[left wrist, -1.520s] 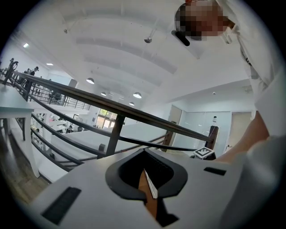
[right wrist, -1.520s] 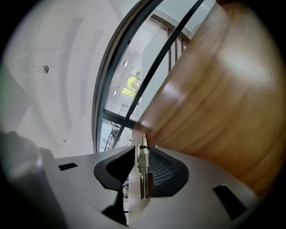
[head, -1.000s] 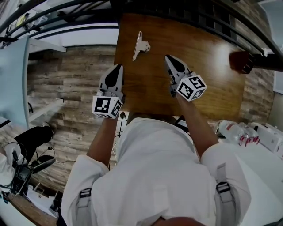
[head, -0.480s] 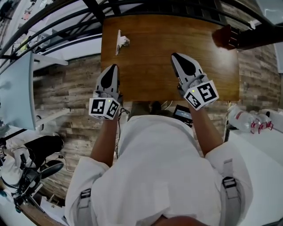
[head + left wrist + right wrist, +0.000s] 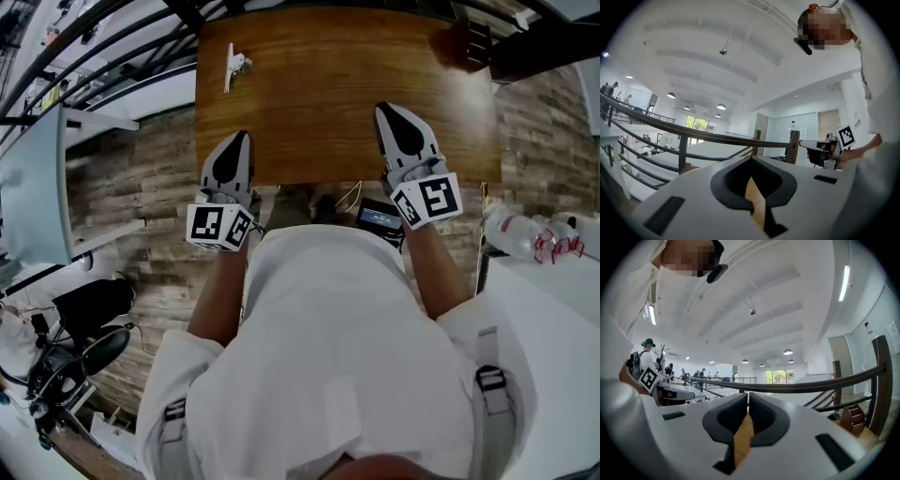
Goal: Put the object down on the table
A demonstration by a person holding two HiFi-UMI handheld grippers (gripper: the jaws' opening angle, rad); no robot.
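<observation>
At 11 o'clock on the wooden counter [image 5: 337, 94], near its far-left corner, a small white object [image 5: 232, 67] lies well apart from both tools. Left hand-held gripper [image 5: 238, 145], at the counter's 7 o'clock edge: jaws pressed together, holding nothing. Right hand-held gripper [image 5: 389, 114], at 5 o'clock: likewise pressed together, holding nothing.
</observation>
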